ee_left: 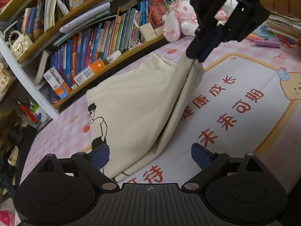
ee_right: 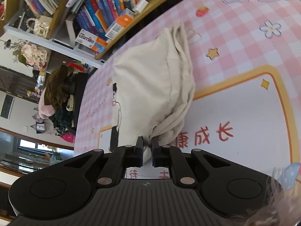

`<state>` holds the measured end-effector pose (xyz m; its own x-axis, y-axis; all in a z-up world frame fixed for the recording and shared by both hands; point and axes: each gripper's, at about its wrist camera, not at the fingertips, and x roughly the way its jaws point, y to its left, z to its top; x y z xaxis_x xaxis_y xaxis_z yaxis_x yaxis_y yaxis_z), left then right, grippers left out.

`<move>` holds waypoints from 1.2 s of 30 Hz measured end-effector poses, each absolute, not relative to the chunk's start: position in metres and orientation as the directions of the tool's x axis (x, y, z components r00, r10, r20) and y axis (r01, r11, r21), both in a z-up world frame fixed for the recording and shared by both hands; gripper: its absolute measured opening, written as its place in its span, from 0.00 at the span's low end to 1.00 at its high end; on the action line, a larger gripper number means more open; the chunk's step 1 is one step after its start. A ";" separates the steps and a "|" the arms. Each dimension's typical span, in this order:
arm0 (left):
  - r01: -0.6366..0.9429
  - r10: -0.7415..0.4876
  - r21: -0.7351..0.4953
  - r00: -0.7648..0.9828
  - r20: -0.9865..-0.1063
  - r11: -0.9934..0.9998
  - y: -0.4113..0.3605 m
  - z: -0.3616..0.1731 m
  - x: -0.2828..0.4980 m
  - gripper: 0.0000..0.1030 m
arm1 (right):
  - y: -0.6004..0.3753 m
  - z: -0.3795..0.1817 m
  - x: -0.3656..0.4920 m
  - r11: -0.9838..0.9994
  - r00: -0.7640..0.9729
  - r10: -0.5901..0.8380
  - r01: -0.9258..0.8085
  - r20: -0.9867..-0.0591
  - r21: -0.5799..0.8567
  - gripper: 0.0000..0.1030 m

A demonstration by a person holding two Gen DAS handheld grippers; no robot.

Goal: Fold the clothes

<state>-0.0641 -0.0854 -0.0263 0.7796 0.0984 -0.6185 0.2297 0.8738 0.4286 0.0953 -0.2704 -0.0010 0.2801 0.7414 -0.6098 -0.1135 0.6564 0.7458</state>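
Note:
A cream garment (ee_left: pixel 135 101) with a black line drawing of a figure lies partly folded on the pink checked table mat (ee_left: pixel 244 86). My right gripper (ee_left: pixel 195 58) is shut on a bunched corner of the garment and lifts it off the mat, so the cloth hangs in a tent shape. In the right wrist view the right gripper (ee_right: pixel 147 143) pinches that gathered cloth (ee_right: pixel 156 86). My left gripper (ee_left: pixel 150 155) is open and empty, low over the garment's near edge, its fingers either side of the cloth.
A wooden bookshelf (ee_left: pixel 90 37) full of books runs along the far side of the table. A pink plush toy (ee_left: pixel 178 18) stands near it. Pens and small items (ee_left: pixel 267 43) lie at the far right. The mat has red Chinese lettering (ee_left: pixel 225 113).

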 end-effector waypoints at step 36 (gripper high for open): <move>0.295 0.078 0.484 0.786 -0.613 0.824 -0.085 -0.038 -0.058 0.98 | -0.245 -0.042 0.094 0.790 0.196 0.611 -0.098 -0.766 0.605 0.12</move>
<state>-0.0584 -0.0847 -0.0378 0.7864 0.0783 -0.6127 0.2953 0.8236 0.4843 0.0945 -0.2449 -0.0418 0.1965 0.6115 -0.7665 -0.0983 0.7901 0.6051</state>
